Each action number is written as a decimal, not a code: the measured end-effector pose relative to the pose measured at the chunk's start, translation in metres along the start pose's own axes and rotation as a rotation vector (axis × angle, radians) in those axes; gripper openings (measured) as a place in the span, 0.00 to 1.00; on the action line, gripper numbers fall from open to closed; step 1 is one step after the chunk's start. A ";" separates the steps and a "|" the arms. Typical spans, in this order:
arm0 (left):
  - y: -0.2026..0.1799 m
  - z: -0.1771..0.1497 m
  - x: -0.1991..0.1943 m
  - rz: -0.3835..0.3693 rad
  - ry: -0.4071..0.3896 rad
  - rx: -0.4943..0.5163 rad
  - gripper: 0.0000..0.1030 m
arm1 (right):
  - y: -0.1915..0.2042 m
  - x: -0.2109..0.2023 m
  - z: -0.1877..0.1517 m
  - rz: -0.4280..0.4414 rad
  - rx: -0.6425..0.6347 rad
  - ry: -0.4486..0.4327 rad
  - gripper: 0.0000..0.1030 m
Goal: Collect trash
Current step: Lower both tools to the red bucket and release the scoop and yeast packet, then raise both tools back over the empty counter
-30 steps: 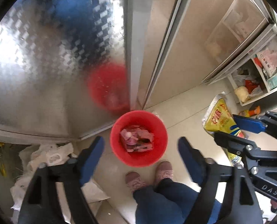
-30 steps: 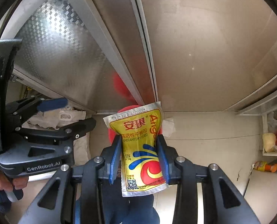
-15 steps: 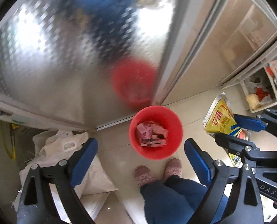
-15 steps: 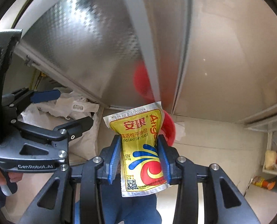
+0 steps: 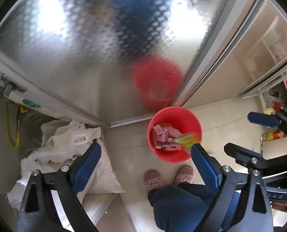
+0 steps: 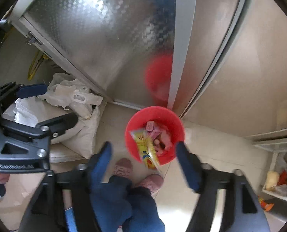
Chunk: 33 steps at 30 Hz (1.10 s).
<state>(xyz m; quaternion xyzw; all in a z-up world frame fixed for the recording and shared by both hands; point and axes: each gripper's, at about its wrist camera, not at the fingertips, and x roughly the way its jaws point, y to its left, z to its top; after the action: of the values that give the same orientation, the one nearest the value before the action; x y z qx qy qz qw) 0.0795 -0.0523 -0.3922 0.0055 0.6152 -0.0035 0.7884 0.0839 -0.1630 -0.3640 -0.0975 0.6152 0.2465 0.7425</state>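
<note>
A red bucket (image 5: 174, 134) stands on the pale tiled floor (image 5: 226, 119), just beside the bottom edge of a patterned metal door (image 5: 81, 48), which throws back a blurred red reflection of it. Pink wrappers (image 5: 159, 133) lie in the bucket. The yellow packet (image 6: 146, 147), smeared by motion, is free of both tools; from the right wrist camera it lies over the bucket's near rim, partly inside, and from the left wrist camera it shows as a yellow streak (image 5: 185, 139) among the pink wrappers.

The right gripper (image 6: 144, 159) is held above the bucket with its blue fingers (image 6: 102, 156) spread wide and nothing between them. The left gripper (image 5: 143, 161) is held to its left, its blue pads (image 5: 87, 164) likewise wide apart and bare. Each tool shows at the edge of the other's camera.

The person's pink slippers (image 5: 153, 178) are planted on the tiles just near the bucket, with dark blue trousers (image 5: 180, 203) above them. A heap of white sacks (image 5: 66, 150) lies on the floor to the left, against the door's foot. On the far right, low shelves (image 6: 278, 177) hold assorted bags.
</note>
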 end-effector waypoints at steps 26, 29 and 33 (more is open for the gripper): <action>0.091 0.090 -0.319 0.183 -0.287 -0.171 0.92 | 0.099 -0.256 0.160 -0.053 -0.202 -0.327 0.88; 0.120 0.110 -0.330 0.191 -0.309 -0.215 0.92 | 0.111 -0.254 0.184 -0.054 -0.244 -0.358 0.89; 0.165 0.135 -0.328 0.192 -0.310 -0.295 0.92 | 0.126 -0.248 0.220 -0.056 -0.254 -0.374 0.92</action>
<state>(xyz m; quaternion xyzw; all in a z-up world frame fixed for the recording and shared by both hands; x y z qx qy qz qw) 0.1331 0.1108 -0.0400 -0.0516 0.4774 0.1608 0.8623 0.1829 -0.0176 -0.0561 -0.1597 0.4281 0.3150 0.8319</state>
